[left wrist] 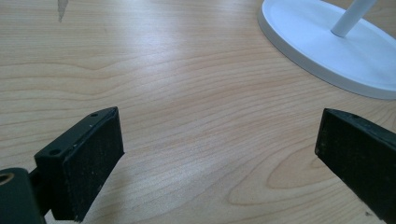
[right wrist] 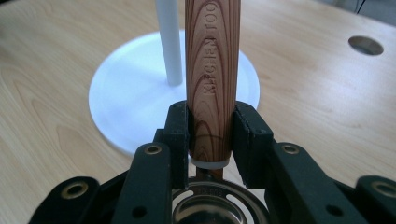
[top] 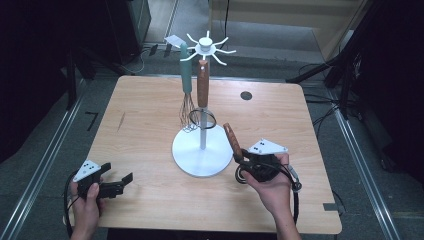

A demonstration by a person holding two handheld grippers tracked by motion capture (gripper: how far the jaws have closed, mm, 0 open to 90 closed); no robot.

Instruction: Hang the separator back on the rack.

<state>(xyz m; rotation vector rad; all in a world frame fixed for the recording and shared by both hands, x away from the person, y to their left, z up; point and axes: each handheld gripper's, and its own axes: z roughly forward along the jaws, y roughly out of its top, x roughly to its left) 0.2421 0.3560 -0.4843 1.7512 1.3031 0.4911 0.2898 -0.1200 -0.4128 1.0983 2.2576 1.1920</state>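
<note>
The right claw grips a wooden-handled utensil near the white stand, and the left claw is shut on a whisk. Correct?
Not quite. The left claw is open and holds nothing, as the left gripper view shows. The right claw does grip the wooden-handled utensil near the white stand.

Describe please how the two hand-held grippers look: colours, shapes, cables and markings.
Both the left gripper and the right gripper are black, each with two blocky jaws and dark flat pads. A pale grey three-cornered plate with small dark dots tops each. Brass-coloured rivets mark the linkage. A black cable trails from each. No sleeves show.
</note>
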